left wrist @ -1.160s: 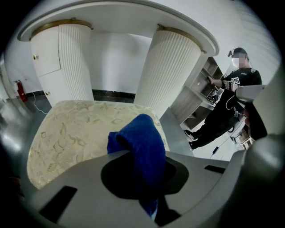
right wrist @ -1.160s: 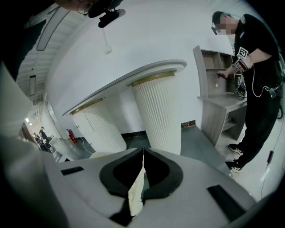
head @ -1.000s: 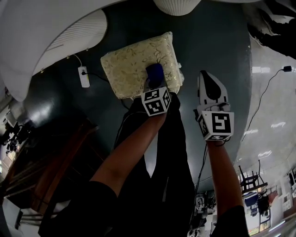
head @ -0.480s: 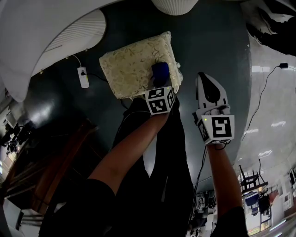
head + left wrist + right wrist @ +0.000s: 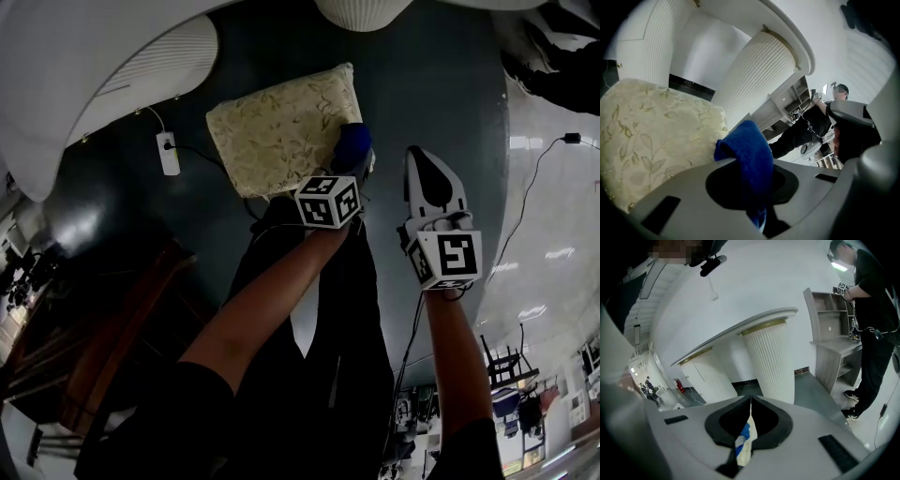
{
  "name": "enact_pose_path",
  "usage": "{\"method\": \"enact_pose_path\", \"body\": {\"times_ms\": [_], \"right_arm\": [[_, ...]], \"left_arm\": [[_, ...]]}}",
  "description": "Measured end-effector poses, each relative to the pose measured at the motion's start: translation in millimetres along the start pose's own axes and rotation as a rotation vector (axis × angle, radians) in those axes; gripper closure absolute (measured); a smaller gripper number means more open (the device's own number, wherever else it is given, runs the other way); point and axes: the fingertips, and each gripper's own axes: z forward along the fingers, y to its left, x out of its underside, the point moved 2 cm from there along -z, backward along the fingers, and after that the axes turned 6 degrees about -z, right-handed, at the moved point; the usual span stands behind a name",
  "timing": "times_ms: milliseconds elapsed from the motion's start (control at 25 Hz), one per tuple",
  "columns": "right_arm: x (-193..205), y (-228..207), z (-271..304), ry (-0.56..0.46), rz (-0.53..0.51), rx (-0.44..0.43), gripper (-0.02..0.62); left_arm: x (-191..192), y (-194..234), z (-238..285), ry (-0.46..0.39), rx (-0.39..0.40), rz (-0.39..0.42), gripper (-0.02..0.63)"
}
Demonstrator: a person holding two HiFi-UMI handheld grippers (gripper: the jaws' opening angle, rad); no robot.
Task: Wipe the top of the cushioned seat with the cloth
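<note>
The cushioned seat [image 5: 281,127], a pale cream pad with a leaf pattern, stands on the dark floor [image 5: 422,75] ahead of the person's legs. The left gripper [image 5: 347,167] reaches to the seat's right edge, and its jaws are clamped on a blue cloth [image 5: 353,145], which bunches up out of them. In the left gripper view the cloth [image 5: 749,157] rises as a folded hump just off the right end of the seat [image 5: 656,140]; whether it is pressing on the fabric there cannot be told. The right gripper [image 5: 421,161] hangs over bare floor to the right of the seat, well clear of it and near the left gripper. Its jaws are pressed together, with only a small white and blue strip [image 5: 743,445] showing in the seam between them. On the floor to the left of the seat lies a white socket strip [image 5: 169,155] with a cable running from it. White ribbed columns [image 5: 771,359] stand beyond the seat, and past them a person in black [image 5: 872,324] stands at a grey shelf unit [image 5: 832,343].
</note>
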Motion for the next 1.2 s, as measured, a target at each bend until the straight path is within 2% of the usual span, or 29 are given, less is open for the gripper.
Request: {"method": "enact_pose_path", "body": {"times_ms": [200, 400, 480, 680, 840, 1040, 1120, 1200], "right_arm": [[-16.0, 15.3, 3.2, -0.024, -0.023, 0.002, 0.557], [-42.7, 54.6, 1.0, 0.014, -0.017, 0.031, 0.557], [-62.7, 77.2, 3.1, 0.011, -0.029, 0.022, 0.557], [-125.7, 135.8, 2.3, -0.033, -0.086, -0.040, 0.557], [-183.7, 183.5, -19.8, -0.051, -0.123, -0.046, 0.557], [-267.9, 264.5, -43.7, -0.135, -0.178, -0.114, 0.557], [-294.8, 299.7, -57.0, -0.143, -0.192, -0.137, 0.557], [-321.1, 331.9, -73.9, -0.138, -0.208, -0.152, 0.557]], "left_arm": [[-30.5, -17.4, -26.9, -0.070, 0.017, 0.039, 0.557], [-73.0, -41.6, -92.5, -0.129, 0.025, 0.032, 0.557], [-95.7, -50.5, -123.8, -0.146, 0.034, 0.057, 0.557], [-148.8, -69.0, -210.7, -0.251, 0.019, 0.188, 0.557], [-179.4, -83.0, -296.3, -0.335, 0.035, 0.242, 0.557], [-241.9, -92.2, -416.6, -0.503, 0.001, 0.222, 0.557], [-259.3, -98.2, -468.6, -0.551, -0.010, 0.248, 0.557], [-273.1, -111.6, -520.5, -0.621, -0.008, 0.309, 0.557]]}}
